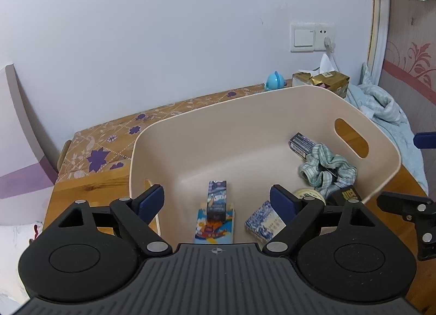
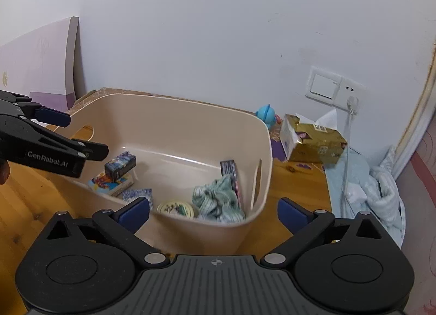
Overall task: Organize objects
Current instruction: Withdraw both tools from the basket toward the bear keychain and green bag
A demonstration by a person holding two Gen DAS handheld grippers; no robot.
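A beige plastic bin stands on the wooden table. In it lie a small dark box on a colourful flat box, a blue-white patterned pack, a round tin, a green checked cloth and a dark slim box. My left gripper is open and empty over the bin's near side; it also shows in the right wrist view. My right gripper is open and empty at the bin's near right corner.
A gold tissue box and a blue round toy stand behind the bin by the wall. A wall socket with a plugged cable is above. Crumpled pale bedding lies at the right.
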